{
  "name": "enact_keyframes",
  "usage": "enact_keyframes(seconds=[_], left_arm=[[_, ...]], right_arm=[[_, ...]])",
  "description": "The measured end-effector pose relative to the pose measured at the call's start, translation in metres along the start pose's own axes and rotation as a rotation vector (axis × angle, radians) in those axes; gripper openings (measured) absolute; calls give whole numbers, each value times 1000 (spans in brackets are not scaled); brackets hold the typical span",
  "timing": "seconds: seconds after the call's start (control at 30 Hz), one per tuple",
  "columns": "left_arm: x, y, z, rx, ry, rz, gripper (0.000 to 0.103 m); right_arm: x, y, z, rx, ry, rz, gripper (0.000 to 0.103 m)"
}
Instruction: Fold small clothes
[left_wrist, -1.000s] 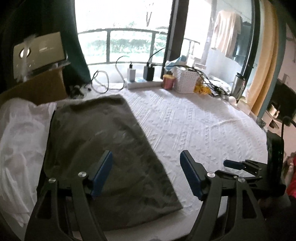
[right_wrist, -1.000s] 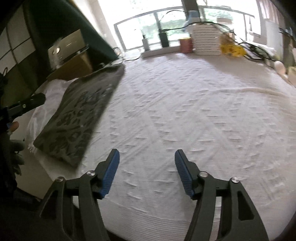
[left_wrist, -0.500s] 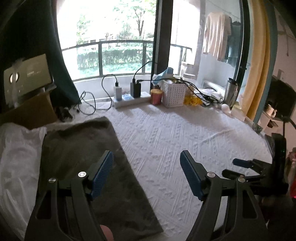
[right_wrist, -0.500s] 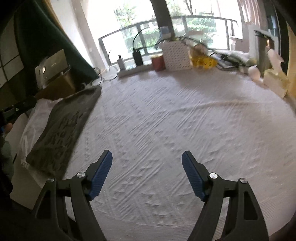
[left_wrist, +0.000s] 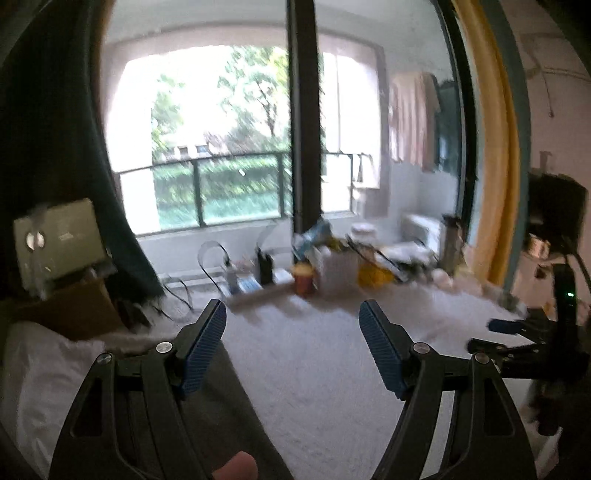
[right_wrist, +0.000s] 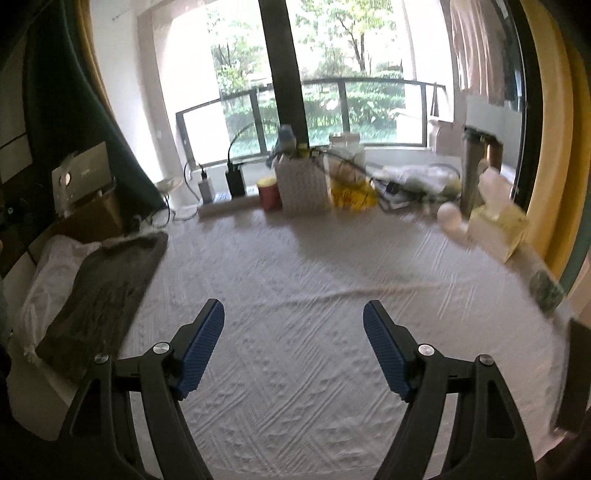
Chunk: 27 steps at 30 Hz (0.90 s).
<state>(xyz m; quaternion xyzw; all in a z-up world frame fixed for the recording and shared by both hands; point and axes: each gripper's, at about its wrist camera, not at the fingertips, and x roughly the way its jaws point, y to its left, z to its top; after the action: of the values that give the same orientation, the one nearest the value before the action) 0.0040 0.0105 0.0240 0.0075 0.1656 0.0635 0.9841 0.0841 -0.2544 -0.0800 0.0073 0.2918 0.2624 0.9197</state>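
One folded grey garment (right_wrist: 99, 291) lies lengthwise, pointing toward the window (right_wrist: 332, 92).

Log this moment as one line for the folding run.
garment: folded, left edge of white cloth | left gripper: open, empty | right gripper: open, empty

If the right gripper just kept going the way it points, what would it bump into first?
Probably the white bedspread. The right gripper is empty, fingers apart, angled downward over bare cloth, with nothing in between. The dark garment lies well off to its left. Depth is uncertain.
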Motion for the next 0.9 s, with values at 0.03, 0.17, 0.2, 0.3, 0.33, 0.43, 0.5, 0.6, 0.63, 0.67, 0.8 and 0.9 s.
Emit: enact_keyframes(seconds=[0.03, 0.17, 0.2, 0.3, 0.33, 0.43, 0.5, 0.6, 0.63, 0.67, 0.8, 0.9], left_arm=[[-3, 2, 4, -9, -24, 9, 78], [-13, 7, 18, -26, -85, 19, 78], [-14, 7, 20, -22, -92, 19, 78], [-19, 11, 26, -14, -125, 33, 78], [-20, 15, 29, -20, -133, 40, 78], [-29, 25, 34, -35, -175, 75, 78], [-37, 31, 38, -42, -214, 90, 78], [-46, 37, 43, -46, -248, 82, 78], [-48, 39, 44, -46, -256, 84, 78], [-51, 41, 46, -45, -264, 82, 78], [-57, 45, 49, -38, -273, 59, 78], [-62, 46, 50, -27, -289, 52, 78]], right_arm=[[-4, -1, 4, 2, -13, 8, 78], [-19, -1, 20, -15, -59, -10, 78], [-23, 0, 26, -20, -74, -17, 78], [-34, 2, 38, -30, -111, -35, 78], [-40, 5, 43, -33, -128, -43, 78], [-51, 10, 54, -38, -172, -63, 79], [-60, 16, 62, -41, -201, -94, 80], [-72, 26, 73, -54, -247, -120, 87], [-77, 31, 75, -61, -265, -130, 90], [-82, 37, 78, -71, -289, -146, 92], [-95, 52, 86, -87, -326, -207, 95], [-100, 60, 90, -96, -346, -211, 95]])
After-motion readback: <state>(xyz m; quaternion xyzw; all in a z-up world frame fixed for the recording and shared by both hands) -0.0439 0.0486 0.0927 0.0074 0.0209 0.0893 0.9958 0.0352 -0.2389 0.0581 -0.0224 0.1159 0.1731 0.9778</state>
